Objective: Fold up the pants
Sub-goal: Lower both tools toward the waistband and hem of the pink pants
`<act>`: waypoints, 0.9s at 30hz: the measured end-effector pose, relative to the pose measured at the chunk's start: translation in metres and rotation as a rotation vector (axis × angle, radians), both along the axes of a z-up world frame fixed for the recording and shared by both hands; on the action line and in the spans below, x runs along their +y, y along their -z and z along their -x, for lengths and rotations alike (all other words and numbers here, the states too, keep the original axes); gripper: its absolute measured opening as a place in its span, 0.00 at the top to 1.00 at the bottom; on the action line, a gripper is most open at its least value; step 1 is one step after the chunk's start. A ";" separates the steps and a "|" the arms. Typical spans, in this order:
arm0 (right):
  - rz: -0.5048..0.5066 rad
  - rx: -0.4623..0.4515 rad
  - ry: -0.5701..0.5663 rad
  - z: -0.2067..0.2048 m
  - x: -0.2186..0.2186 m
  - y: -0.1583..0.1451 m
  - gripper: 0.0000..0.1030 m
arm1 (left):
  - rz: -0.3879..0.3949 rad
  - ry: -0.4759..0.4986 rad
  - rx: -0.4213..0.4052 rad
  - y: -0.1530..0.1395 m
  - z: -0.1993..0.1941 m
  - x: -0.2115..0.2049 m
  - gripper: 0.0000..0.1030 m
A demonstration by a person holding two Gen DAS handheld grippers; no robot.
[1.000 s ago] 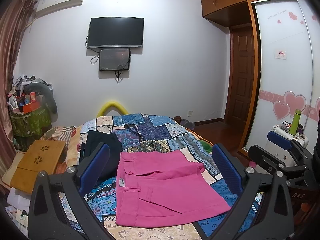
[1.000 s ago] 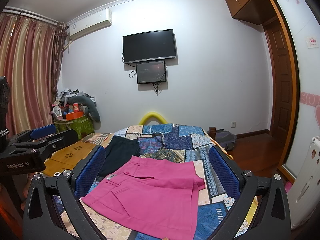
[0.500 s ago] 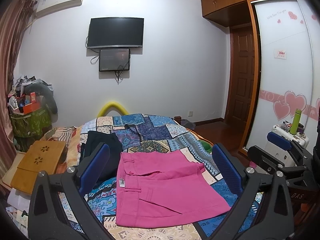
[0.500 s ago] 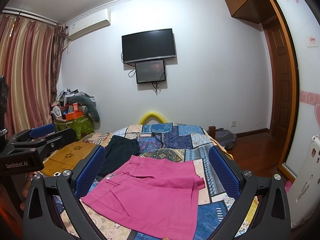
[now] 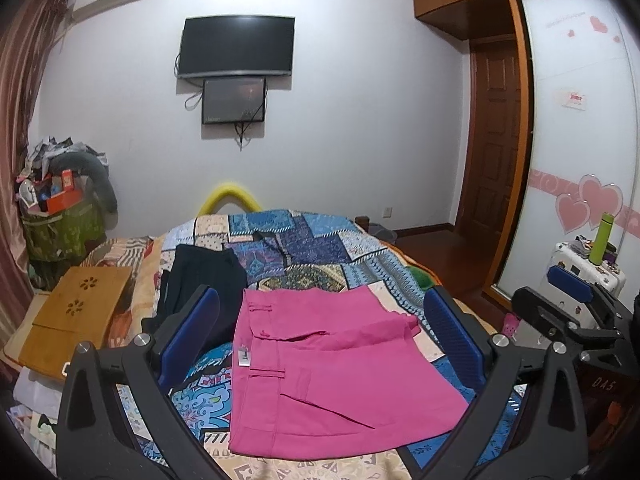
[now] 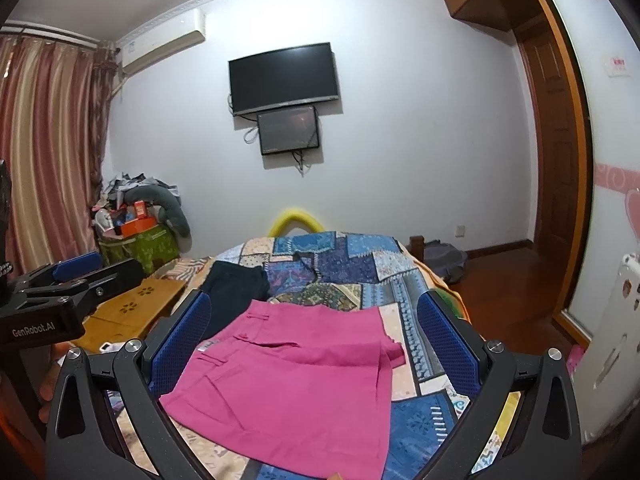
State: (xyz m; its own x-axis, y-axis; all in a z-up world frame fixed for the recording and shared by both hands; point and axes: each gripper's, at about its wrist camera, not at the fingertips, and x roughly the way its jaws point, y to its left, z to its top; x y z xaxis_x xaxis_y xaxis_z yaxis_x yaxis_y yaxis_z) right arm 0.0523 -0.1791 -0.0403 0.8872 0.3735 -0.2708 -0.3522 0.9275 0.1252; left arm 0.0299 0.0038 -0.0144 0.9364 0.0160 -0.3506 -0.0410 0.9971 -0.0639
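Note:
Folded pink pants (image 5: 328, 376) lie flat on the patchwork bedspread (image 5: 304, 248), waistband to the left. They also show in the right wrist view (image 6: 296, 376). My left gripper (image 5: 320, 336) is open and empty, held above the near part of the bed with the pants between its blue pads. My right gripper (image 6: 316, 340) is open and empty, also above the pants. Each gripper shows at the edge of the other's view.
A folded dark garment (image 5: 204, 280) lies left of the pink pants. A wooden lap tray (image 5: 76, 312) sits at the bed's left side. A cluttered green bin (image 5: 60, 224) stands far left. A white suitcase with a green bottle (image 5: 600, 240) stands right.

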 end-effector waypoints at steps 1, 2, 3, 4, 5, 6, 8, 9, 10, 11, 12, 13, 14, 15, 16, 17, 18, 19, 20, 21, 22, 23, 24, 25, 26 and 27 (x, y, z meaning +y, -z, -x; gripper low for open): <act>-0.001 0.005 0.005 -0.002 -0.002 0.001 0.01 | 0.000 -0.002 0.001 0.003 -0.004 0.001 0.00; -0.001 0.018 0.013 -0.006 -0.003 0.005 0.00 | 0.003 -0.003 -0.005 0.006 -0.011 0.004 0.00; 0.000 0.025 0.015 -0.008 -0.003 0.006 0.00 | 0.001 -0.008 0.013 0.010 -0.017 0.006 0.00; 0.002 0.040 0.019 -0.014 -0.004 0.010 0.01 | -0.011 -0.016 0.029 0.014 -0.022 0.008 0.00; 0.007 0.053 0.025 -0.019 -0.006 0.014 0.01 | -0.016 -0.024 0.050 0.019 -0.029 0.011 0.00; 0.010 0.058 0.026 -0.019 -0.007 0.017 0.01 | 0.001 -0.029 0.070 0.023 -0.036 0.013 0.00; 0.024 0.085 0.038 -0.031 -0.009 0.026 0.02 | -0.010 -0.047 0.104 0.034 -0.052 0.019 0.00; 0.025 0.091 0.037 -0.033 -0.012 0.027 0.03 | -0.017 -0.054 0.121 0.039 -0.059 0.022 0.00; 0.031 0.112 0.041 -0.041 -0.014 0.033 0.06 | -0.029 -0.062 0.134 0.043 -0.065 0.026 0.00; 0.033 0.124 0.044 -0.044 -0.015 0.035 0.10 | -0.035 -0.071 0.151 0.049 -0.073 0.030 0.00; 0.039 0.142 0.045 -0.049 -0.017 0.038 0.12 | -0.040 -0.080 0.171 0.054 -0.080 0.034 0.00; 0.046 0.163 0.044 -0.056 -0.018 0.043 0.13 | -0.043 -0.085 0.197 0.060 -0.087 0.037 0.00; 0.052 0.179 0.044 -0.060 -0.019 0.046 0.15 | -0.045 -0.089 0.223 0.066 -0.095 0.041 0.02; 0.060 0.196 0.044 -0.065 -0.020 0.050 0.18 | -0.036 -0.091 0.239 0.072 -0.102 0.045 0.05; 0.071 0.218 0.042 -0.071 -0.022 0.055 0.23 | -0.040 -0.092 0.266 0.079 -0.112 0.050 0.06; 0.080 0.237 0.038 -0.076 -0.024 0.060 0.27 | -0.059 -0.097 0.285 0.083 -0.118 0.055 0.08; 0.092 0.264 0.028 -0.083 -0.025 0.066 0.28 | -0.073 -0.102 0.308 0.087 -0.124 0.060 0.09; 0.098 0.282 0.022 -0.087 -0.026 0.070 0.29 | -0.084 -0.106 0.333 0.092 -0.131 0.065 0.11; 0.106 0.308 0.011 -0.093 -0.026 0.075 0.29 | -0.089 -0.107 0.359 0.097 -0.137 0.069 0.14; 0.110 0.328 -0.004 -0.100 -0.026 0.081 0.29 | -0.088 -0.106 0.385 0.104 -0.145 0.074 0.16; 0.115 0.349 -0.016 -0.104 -0.027 0.084 0.29 | -0.075 -0.102 0.407 0.110 -0.152 0.077 0.17; 0.118 0.365 -0.028 -0.110 -0.027 0.089 0.29 | -0.077 -0.104 0.436 0.116 -0.159 0.082 0.18; 0.120 0.378 -0.041 -0.114 -0.028 0.091 0.29 | -0.074 -0.104 0.459 0.122 -0.165 0.086 0.21; 0.128 0.396 -0.058 -0.119 -0.028 0.095 0.30 | -0.065 -0.101 0.490 0.129 -0.173 0.092 0.23; 0.138 0.410 -0.066 -0.124 -0.027 0.099 0.32 | -0.055 -0.098 0.514 0.134 -0.178 0.096 0.27; 0.144 0.420 -0.073 -0.129 -0.028 0.102 0.32 | -0.052 -0.097 0.543 0.138 -0.183 0.100 0.31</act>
State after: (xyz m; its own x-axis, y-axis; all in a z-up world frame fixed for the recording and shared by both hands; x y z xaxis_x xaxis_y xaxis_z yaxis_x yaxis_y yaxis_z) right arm 0.1810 -0.2072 -0.1425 0.6621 0.3632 -0.6555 -0.3640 0.9205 0.1424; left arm 0.2131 0.1035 -0.1521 0.6148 0.1236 -0.7789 -0.1465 0.9884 0.0412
